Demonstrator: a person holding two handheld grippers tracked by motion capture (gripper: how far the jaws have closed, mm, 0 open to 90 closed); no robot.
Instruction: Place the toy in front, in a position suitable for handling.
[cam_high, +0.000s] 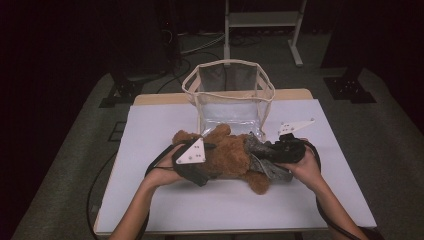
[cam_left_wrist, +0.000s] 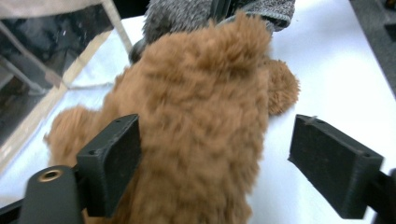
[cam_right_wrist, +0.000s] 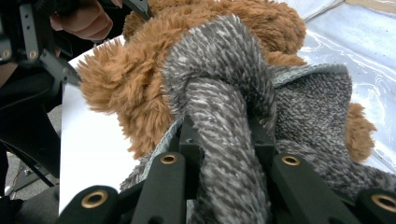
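Dressing or undressing a brown teddy bear (cam_high: 227, 152) — it lies on its side near the middle of the table (cam_high: 150, 130), a little toward the far edge, just in front of a clear bag (cam_high: 230, 92) with cloth trim. The right gripper (cam_right_wrist: 223, 135) is clamped tight on a fold of the grey knit garment (cam_right_wrist: 308, 112) wrapped round the bear's lower half. The left gripper (cam_left_wrist: 215, 163) stands open around the bear's body; one pad (cam_left_wrist: 112, 158) brushes the fur, the other (cam_left_wrist: 334, 163) hangs clear — so it holds nothing.

Risks, as I judge them:
- With the left jaws slack, any pull on the knit would drag the whole bear along instead of sliding the cloth.
- The pinch takes only a fold; plush knit could slip out.
- The bear could be pushed into the bag and tip it.
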